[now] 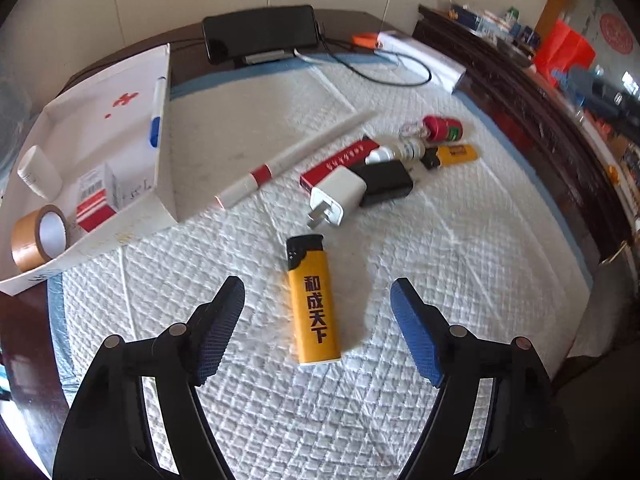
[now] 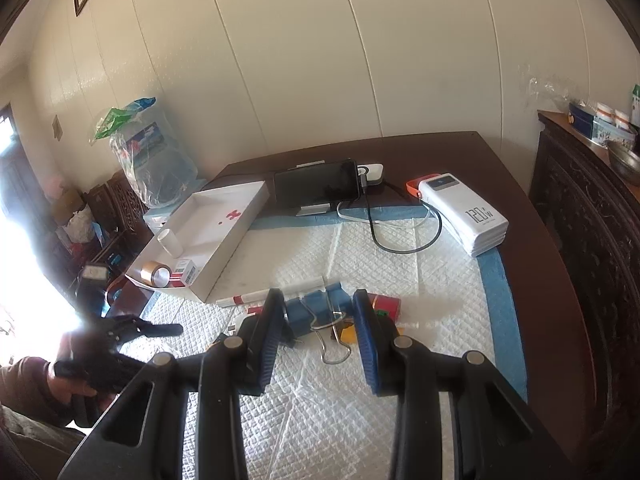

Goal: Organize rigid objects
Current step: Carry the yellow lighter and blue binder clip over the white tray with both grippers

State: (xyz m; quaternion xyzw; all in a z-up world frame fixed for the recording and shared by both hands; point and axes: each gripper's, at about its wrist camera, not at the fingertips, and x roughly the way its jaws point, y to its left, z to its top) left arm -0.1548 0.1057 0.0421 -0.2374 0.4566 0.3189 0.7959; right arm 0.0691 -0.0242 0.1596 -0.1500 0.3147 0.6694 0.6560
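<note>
My left gripper (image 1: 318,294) is open, its fingers on either side of an orange lighter (image 1: 312,300) lying on the white quilted mat (image 1: 460,280). Beyond it lie a white charger plug (image 1: 336,196), a black block (image 1: 386,182), a red pack (image 1: 340,162), a small white bottle (image 1: 400,151), a second orange lighter (image 1: 454,155) and a red-capped item (image 1: 442,128). My right gripper (image 2: 318,304) is shut on a blue binder clip (image 2: 316,310), held above the mat. A white tray (image 1: 100,96) stands at the left, also in the right wrist view (image 2: 240,232).
The tray holds a tape roll (image 1: 36,238), a white bottle (image 1: 38,172), a red-white box (image 1: 98,198) and a blue marker (image 1: 157,114). A long white stick (image 1: 296,156) lies beside it. A phone on a stand (image 2: 316,186), cables and a power bank (image 2: 466,212) sit at the back.
</note>
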